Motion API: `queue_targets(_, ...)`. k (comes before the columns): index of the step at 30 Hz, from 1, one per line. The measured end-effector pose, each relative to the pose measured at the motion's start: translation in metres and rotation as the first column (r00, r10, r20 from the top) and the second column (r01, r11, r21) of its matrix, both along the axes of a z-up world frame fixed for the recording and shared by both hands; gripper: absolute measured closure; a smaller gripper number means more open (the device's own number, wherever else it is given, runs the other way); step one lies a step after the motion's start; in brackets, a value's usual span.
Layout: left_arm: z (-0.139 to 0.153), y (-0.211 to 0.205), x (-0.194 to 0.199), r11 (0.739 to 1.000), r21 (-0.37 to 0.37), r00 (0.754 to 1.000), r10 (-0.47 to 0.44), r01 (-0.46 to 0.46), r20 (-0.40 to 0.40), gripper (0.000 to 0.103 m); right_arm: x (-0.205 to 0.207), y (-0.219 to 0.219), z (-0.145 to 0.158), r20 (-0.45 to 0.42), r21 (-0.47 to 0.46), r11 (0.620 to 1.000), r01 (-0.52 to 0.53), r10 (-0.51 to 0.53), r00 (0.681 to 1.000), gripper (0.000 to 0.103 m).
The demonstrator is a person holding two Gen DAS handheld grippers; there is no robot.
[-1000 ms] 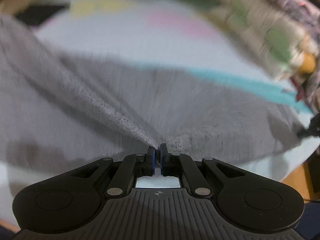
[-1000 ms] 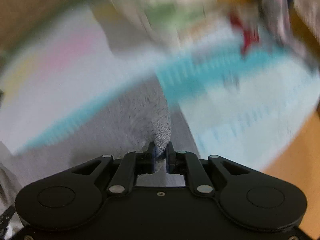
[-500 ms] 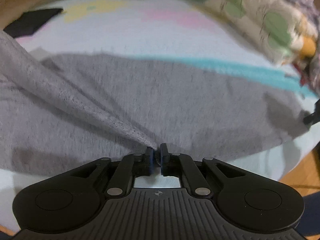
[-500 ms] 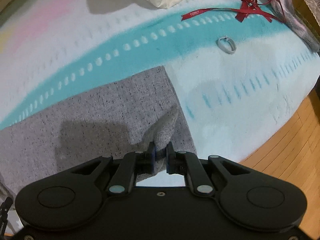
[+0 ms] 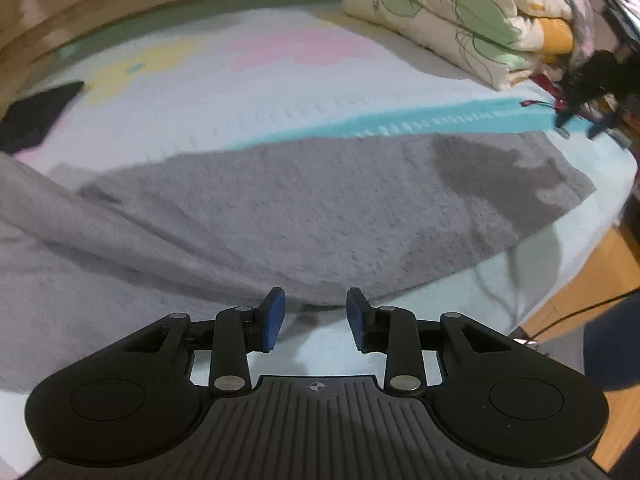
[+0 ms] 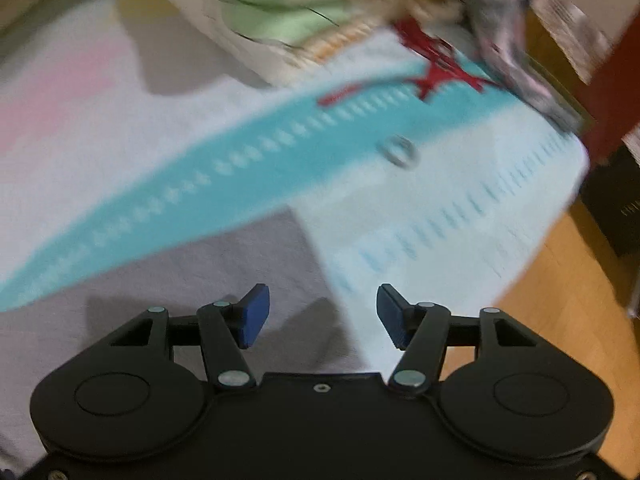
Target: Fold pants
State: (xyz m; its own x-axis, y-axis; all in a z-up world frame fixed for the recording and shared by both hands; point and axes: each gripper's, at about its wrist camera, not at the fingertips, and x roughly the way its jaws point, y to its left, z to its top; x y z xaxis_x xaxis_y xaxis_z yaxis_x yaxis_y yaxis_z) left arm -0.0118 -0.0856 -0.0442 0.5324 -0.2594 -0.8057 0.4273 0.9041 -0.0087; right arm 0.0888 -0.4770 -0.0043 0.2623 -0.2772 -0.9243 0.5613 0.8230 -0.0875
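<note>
Grey pants (image 5: 304, 204) lie spread flat across the bed, one leg running to the right, with a raised fold at the left. My left gripper (image 5: 315, 316) is open and empty, just in front of the pants' near edge. In the right wrist view the end of the pants leg (image 6: 224, 276) lies flat on the bed. My right gripper (image 6: 320, 316) is open and empty, above the leg's end corner. The right gripper also shows in the left wrist view (image 5: 580, 92) as a dark blurred shape at the far right.
The bed cover (image 5: 240, 80) is pale with a teal stripe (image 6: 200, 184). A folded floral quilt (image 5: 460, 16) sits at the back right. A red ribbon (image 6: 436, 72) and a small ring (image 6: 400, 152) lie near the bed's corner. A dark item (image 5: 36, 116) lies far left. Wooden floor (image 6: 560, 264) is to the right.
Both grippers have opened and let go of the grey pants. The fabric has dropped flat on the bed, and both grippers have pulled back a little.
</note>
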Motion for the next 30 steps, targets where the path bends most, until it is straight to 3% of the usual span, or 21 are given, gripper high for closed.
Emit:
queue_targets(4, 0.019, 0.042, 0.018, 0.995, -0.032, 0.996, 0.09, -0.09, -0.005, 0.07, 0.022, 0.041, 0.012, 0.052, 0.02, 0.993, -0.12, 0.119, 0.992, 0.039)
queue_targets(7, 0.026, 0.091, 0.042, 0.973, -0.028, 0.974, 0.227, -0.227, -0.015, 0.07, 0.044, 0.083, 0.013, 0.086, 0.021, 0.971, -0.239, 0.237, 0.968, 0.039)
queue_targets(13, 0.033, 0.195, 0.097, 0.854, 0.042, 0.855, 0.519, -0.519, 0.003, 0.07, 0.073, 0.183, 0.015, 0.128, 0.036, 0.881, -0.472, 0.464, 0.876, 0.039)
queue_targets(16, 0.027, 0.233, 0.124, 0.801, 0.067, 0.802, 0.597, -0.594, -0.02, 0.07, 0.084, 0.231, 0.007, 0.124, 0.038, 0.824, -0.565, 0.557, 0.821, 0.039)
queue_targets(19, 0.017, 0.261, 0.142, 0.777, 0.072, 0.776, 0.629, -0.625, -0.048, 0.07, 0.093, 0.277, -0.001, 0.116, 0.036, 0.765, -0.643, 0.636, 0.763, 0.039)
queue_targets(22, 0.0, 0.279, 0.16, 0.77, 0.101, 0.766, 0.637, -0.63, -0.086, 0.07, 0.097, 0.319, -0.003, 0.135, 0.03, 0.698, -0.715, 0.706, 0.695, 0.039)
queue_targets(25, -0.013, 0.3, 0.172, 0.761, 0.128, 0.754, 0.648, -0.636, -0.109, 0.07, 0.093, 0.355, -0.001, 0.174, -0.003, 0.617, -0.787, 0.775, 0.607, 0.039)
queue_targets(28, -0.029, 0.316, 0.19, 0.769, 0.174, 0.761, 0.637, -0.615, -0.126, 0.07, 0.084, 0.388, 0.004, 0.221, -0.043, 0.534, -0.844, 0.829, 0.513, 0.039)
queue_targets(30, -0.04, 0.328, 0.199, 0.755, 0.209, 0.749, 0.651, -0.622, -0.121, 0.069, 0.081, 0.408, 0.007, 0.25, -0.063, 0.48, -0.875, 0.856, 0.452, 0.038)
